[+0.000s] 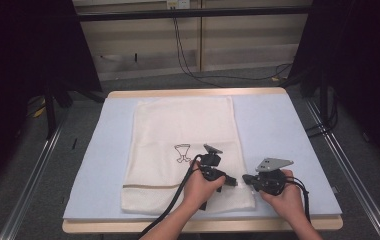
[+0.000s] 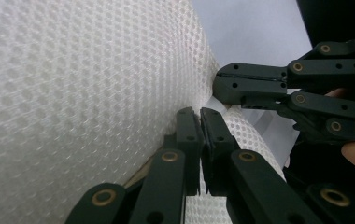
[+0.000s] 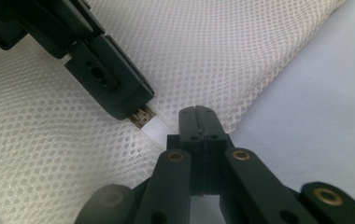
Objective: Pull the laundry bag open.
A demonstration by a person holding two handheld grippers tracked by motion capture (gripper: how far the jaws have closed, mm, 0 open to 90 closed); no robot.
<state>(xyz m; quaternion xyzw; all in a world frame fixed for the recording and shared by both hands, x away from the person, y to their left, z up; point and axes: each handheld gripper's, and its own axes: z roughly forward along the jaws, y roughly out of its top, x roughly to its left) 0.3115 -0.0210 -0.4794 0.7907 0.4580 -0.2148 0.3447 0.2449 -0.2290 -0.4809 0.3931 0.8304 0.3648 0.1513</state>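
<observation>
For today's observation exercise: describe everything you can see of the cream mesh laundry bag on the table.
The cream mesh laundry bag is a flat rectangle of fine honeycomb netting, spread lengthwise on the pale blue table pad. A small black outline drawing sits near its middle, and a thin tan band crosses it near the near end. Close up, a small white tab shows at its right edge. There the left gripper and right gripper meet, both with jaws closed at the edge of the netting.
</observation>
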